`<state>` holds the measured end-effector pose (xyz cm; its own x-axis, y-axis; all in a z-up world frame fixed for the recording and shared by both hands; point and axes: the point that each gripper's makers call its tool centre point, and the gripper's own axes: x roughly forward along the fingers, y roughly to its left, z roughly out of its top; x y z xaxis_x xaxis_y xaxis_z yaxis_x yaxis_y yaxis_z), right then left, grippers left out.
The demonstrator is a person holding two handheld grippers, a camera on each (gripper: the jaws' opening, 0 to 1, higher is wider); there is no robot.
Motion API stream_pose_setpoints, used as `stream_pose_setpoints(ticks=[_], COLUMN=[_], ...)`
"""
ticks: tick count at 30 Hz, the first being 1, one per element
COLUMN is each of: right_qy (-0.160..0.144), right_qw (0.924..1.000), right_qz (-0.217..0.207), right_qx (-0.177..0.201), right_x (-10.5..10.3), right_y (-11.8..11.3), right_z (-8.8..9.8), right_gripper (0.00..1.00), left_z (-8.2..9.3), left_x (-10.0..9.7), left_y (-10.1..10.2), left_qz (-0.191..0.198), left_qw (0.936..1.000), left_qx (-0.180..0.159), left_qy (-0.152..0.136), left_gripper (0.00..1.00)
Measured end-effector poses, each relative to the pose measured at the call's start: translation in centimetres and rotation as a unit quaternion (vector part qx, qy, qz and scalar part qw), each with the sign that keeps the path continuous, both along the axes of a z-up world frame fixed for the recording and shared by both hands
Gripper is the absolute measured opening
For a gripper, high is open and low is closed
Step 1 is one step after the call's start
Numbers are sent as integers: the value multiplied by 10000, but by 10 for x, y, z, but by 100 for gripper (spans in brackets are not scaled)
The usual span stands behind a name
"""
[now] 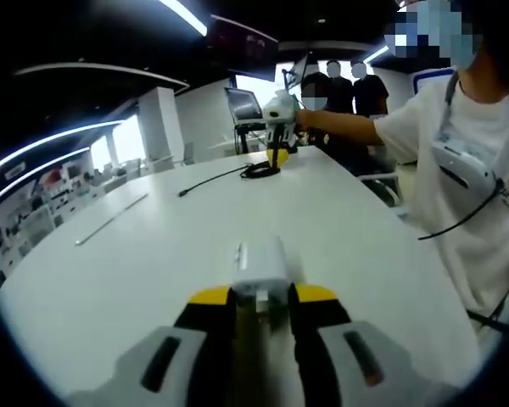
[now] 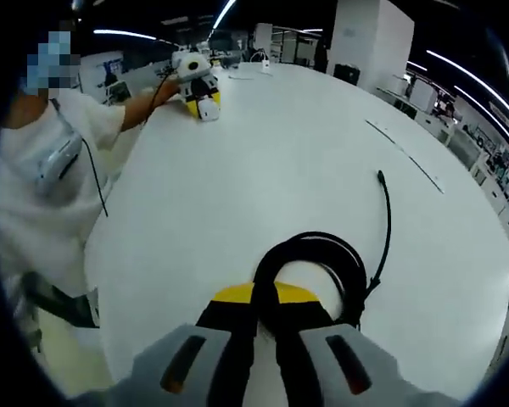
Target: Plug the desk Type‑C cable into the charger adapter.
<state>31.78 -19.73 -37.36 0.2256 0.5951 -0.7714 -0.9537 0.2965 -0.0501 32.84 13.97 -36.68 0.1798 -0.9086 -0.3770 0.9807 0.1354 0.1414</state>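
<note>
At bottom centre of the left gripper view, the charger adapter [image 1: 261,270] is clamped in the left gripper [image 1: 263,298], port facing outward for mating. In the right gripper view, the coiled Type-C cable [image 2: 322,263] is pinched by the right gripper [image 2: 265,315] at bottom centre, its plug [image 2: 379,176] lying free on the white table [image 2: 288,136] at right of centre.

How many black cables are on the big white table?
1. The black cable lies coiled on the white table just ahead of the right gripper, whose jaws close on the coil; its free plug end trails away across the table.
</note>
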Motion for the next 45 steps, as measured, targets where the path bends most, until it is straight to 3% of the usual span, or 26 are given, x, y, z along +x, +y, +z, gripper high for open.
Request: stream_pose_setpoints(ticks=[3, 7, 10, 12, 17, 19, 22, 25, 36, 45], right_qy=[-17, -147, -272, -621, -1091, -1113, -952, -817, -446, -469], right_qw=[10000, 9975, 9933, 9907, 9767, 9715, 9721, 9734, 9722, 9807], right_qz=[-75, -394, -709, -912, -1735, -2027, -2084, -2124, -2261, -1867], right_qx=[49, 574, 866, 792, 628, 523, 507, 253, 422, 346], right_x=[0, 4, 15, 28, 60, 69, 70, 72, 81, 78], right_y=[0, 8, 8, 2, -20, -29, -28, -31, -34, -32], right_z=[1, 12, 23, 26, 26, 21, 9, -5, -16, -15], right_gripper=[6, 10, 19, 27, 35, 37, 47, 42, 17, 14], left_z=[0, 0, 0, 0, -1, -1, 0, 0, 0, -1], left_x=[0, -1, -1, -1, -1, -1, -1, 0, 1, -1], left_y=[0, 0, 0, 0, 0, 0, 0, 1, 1, 0], left_qz=[0, 0, -1, -1, 0, -2, 1, -3, 3, -6], left_qw=[10000, 10000, 10000, 10000, 10000, 10000, 10000, 10000, 10000, 10000], left_qx=[0, 0, -1, 0, 1, -1, 4, 0, 3, 8], left_qy=[2, -2, 2, 2, 1, 5, -1, 8, 7, 5], left_gripper=[25, 25, 25, 25, 25, 25, 25, 25, 25, 25])
